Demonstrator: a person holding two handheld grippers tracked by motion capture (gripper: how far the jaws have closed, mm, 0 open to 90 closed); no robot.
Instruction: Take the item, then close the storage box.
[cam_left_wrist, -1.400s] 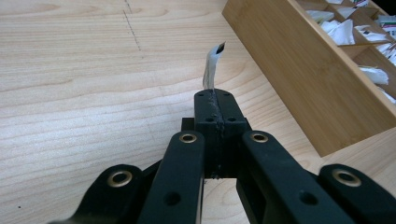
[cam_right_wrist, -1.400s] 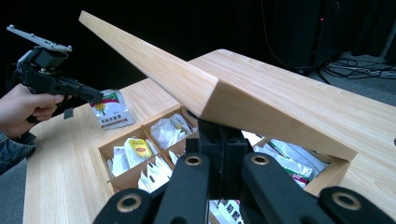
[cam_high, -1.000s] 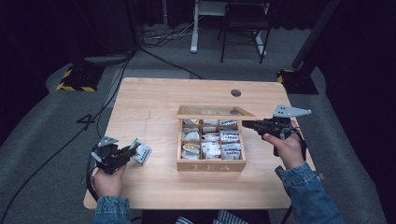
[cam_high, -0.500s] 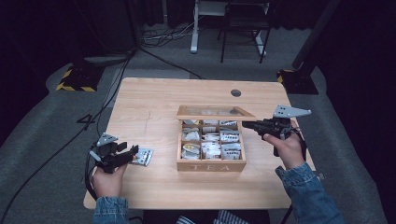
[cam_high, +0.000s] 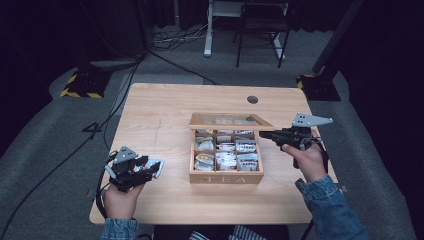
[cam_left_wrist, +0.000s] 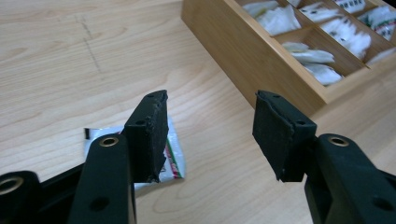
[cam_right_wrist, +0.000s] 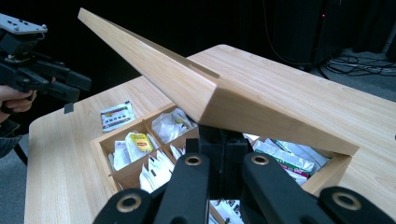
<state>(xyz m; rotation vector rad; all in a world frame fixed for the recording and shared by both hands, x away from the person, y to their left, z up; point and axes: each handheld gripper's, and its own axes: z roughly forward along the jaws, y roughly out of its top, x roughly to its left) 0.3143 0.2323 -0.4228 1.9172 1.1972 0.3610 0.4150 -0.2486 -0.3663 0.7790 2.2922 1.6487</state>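
A wooden tea box (cam_high: 226, 178) marked TEA stands mid-table, its compartments full of tea bags (cam_high: 226, 154). Its lid (cam_high: 230, 120) is tilted up, and my right gripper (cam_high: 266, 134) is shut on the lid's right edge. In the right gripper view the jaws (cam_right_wrist: 223, 154) meet under the raised lid (cam_right_wrist: 187, 79). My left gripper (cam_high: 149, 169) hovers left of the box; its jaws have just been opening and nothing is between them (cam_left_wrist: 210, 126). A white tea bag packet (cam_left_wrist: 173, 158) lies flat on the table under the left jaw; the packet (cam_right_wrist: 116, 115) lies near the left gripper (cam_right_wrist: 77, 88).
The box's near wall (cam_left_wrist: 261, 51) runs along the upper right of the left gripper view. A round cable hole (cam_high: 252, 99) sits at the table's far side. Beyond the table stand a chair (cam_high: 260, 30) and cables on the floor.
The left gripper's jaws have opened and let go of the packet, which now lies on the table. That gripper has drawn back and up a little. The right gripper and the lid have not moved.
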